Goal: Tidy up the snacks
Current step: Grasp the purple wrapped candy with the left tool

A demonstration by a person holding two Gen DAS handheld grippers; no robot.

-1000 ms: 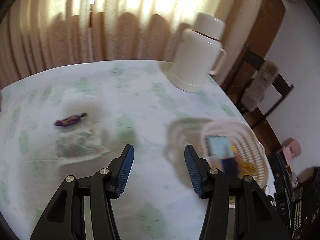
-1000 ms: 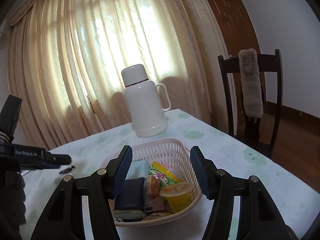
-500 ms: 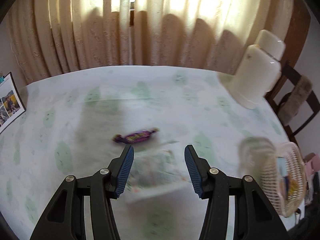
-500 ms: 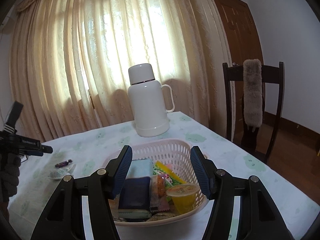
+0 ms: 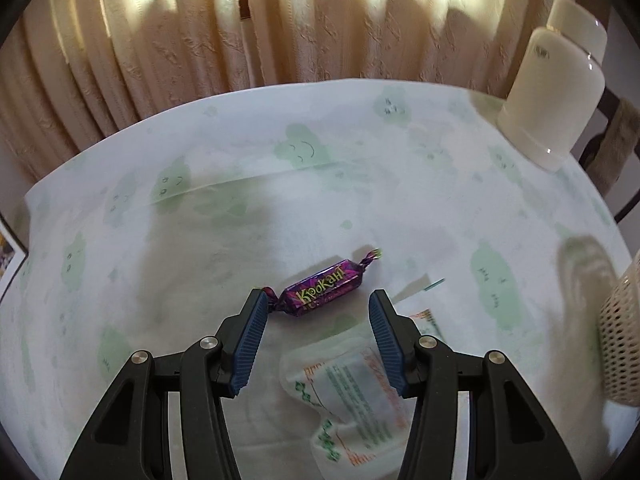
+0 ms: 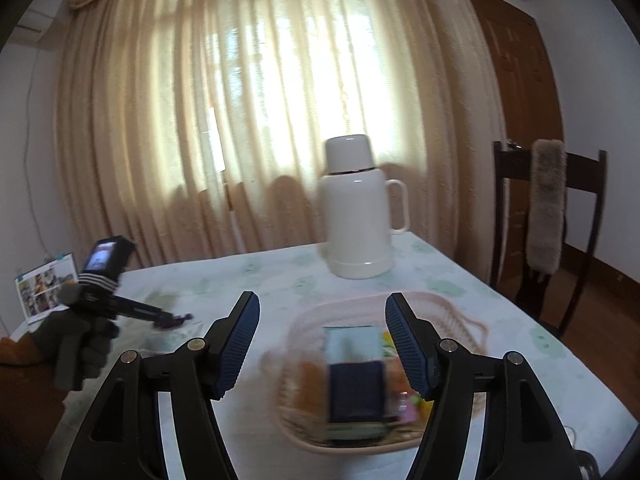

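Observation:
A purple twist-wrapped candy (image 5: 324, 288) lies on the cloud-print tablecloth, just beyond the tips of my left gripper (image 5: 318, 308). That gripper is open and tilted down, and the candy's left twist sits close to the left fingertip (image 5: 258, 304). A white printed snack packet (image 5: 352, 384) lies under and between the fingers. My right gripper (image 6: 323, 308) hovers over the near side of the pink basket (image 6: 440, 306). Its jaws are opening with nothing between them. The basket holds several snacks, among them a dark blue packet (image 6: 356, 388). A gloved hand (image 6: 76, 344) holds the left gripper (image 6: 160, 314).
A white thermos jug (image 6: 356, 208) stands at the table's far side before the curtain. A dark wooden chair (image 6: 516, 224) with a fur strip stands at the right. A photo card (image 6: 44, 288) leans at the table's left edge. The basket's rim (image 5: 620, 340) shows at the right.
My left gripper swung left away from the basket and sank toward the candy and packet. My right gripper's fingers spread wider and it shifted, with the basket now blurred.

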